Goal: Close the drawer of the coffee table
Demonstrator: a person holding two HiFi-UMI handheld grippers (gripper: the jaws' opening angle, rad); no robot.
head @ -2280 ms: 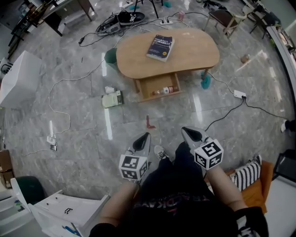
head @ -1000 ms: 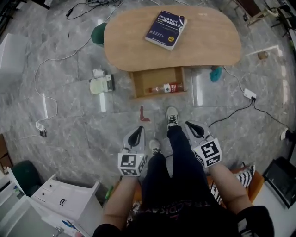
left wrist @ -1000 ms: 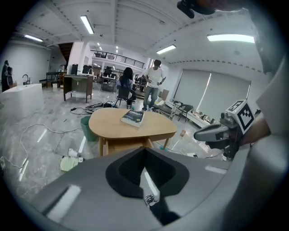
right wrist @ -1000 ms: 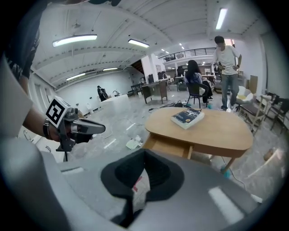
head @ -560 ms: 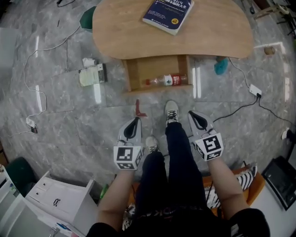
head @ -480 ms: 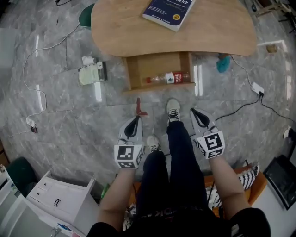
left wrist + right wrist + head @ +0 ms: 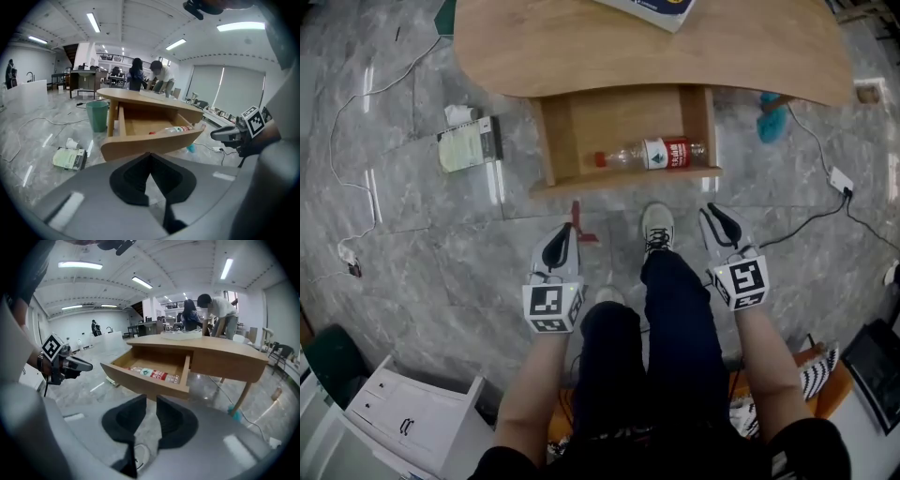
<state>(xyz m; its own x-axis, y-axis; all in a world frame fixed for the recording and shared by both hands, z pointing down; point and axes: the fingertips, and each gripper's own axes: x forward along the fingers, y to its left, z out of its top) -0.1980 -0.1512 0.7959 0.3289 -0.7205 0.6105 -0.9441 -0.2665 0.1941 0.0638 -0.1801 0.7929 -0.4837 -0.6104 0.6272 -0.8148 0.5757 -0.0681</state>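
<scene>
The wooden coffee table (image 7: 581,56) has its drawer (image 7: 623,178) pulled out towards me, and a plastic bottle (image 7: 652,153) with a red label lies inside it. Both grippers hang a short way in front of the drawer's front panel without touching it. My left gripper (image 7: 562,234) faces the panel's left part (image 7: 150,145), its jaws (image 7: 150,157) shut and empty. My right gripper (image 7: 715,216) faces the right corner (image 7: 145,378). Its jaws (image 7: 151,401) have just been opening to a narrow gap, with nothing between them.
My legs and shoes (image 7: 656,225) stand between the grippers. A book (image 7: 661,9) lies on the tabletop. On the floor are a green packet (image 7: 469,145), a red scrap (image 7: 578,220), cables with a power strip (image 7: 841,180), a teal bin (image 7: 97,116) and a white cabinet (image 7: 394,422).
I have come closer to the table and lower, so the drawer looks larger. Both grippers have sunk and now sit just before the drawer front. The right jaws have parted slightly.
</scene>
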